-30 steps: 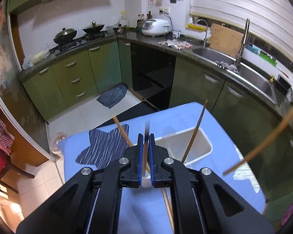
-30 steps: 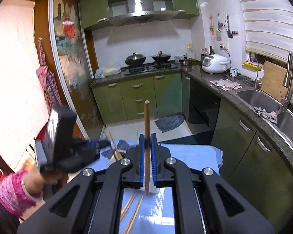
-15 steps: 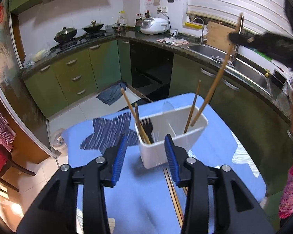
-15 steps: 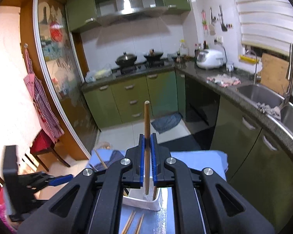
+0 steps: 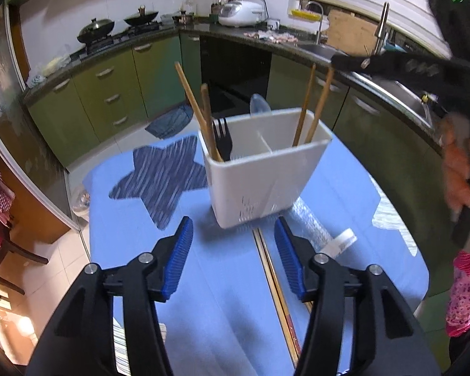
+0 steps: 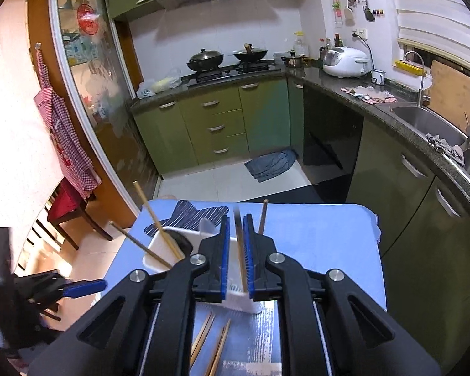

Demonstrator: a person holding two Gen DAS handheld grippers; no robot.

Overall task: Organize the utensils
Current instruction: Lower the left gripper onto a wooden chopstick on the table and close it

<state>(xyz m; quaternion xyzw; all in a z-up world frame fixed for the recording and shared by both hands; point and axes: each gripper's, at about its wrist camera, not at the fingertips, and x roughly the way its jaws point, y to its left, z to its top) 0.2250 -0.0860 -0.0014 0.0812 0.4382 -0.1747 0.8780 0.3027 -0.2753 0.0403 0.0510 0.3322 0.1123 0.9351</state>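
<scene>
Left wrist view: the left tongs (image 5: 233, 250), jaws just spread and empty, hover before the white utensil caddy (image 5: 263, 172) on the blue worktop (image 5: 344, 181). The right tongs (image 6: 236, 257) narrowly flank a chopstick (image 6: 239, 250) above the caddy.

A white rectangular plastic utensil holder (image 5: 266, 169) stands upright on the blue-covered desk (image 5: 222, 297), split by a thin divider into two compartments. In the left wrist view its nine o'clock compartment holds two light wooden chopsticks (image 5: 200, 116) leaning toward eleven o'clock and a black plastic fork (image 5: 222, 139), tines up. The three o'clock compartment holds two more wooden chopsticks (image 5: 310, 106) tilted toward one o'clock. A clear plastic spoon (image 5: 260, 105) shows behind the far rim. At six o'clock from the holder, a pair of loose wooden chopsticks (image 5: 275, 291) lies flat on the desk, side by side.
</scene>
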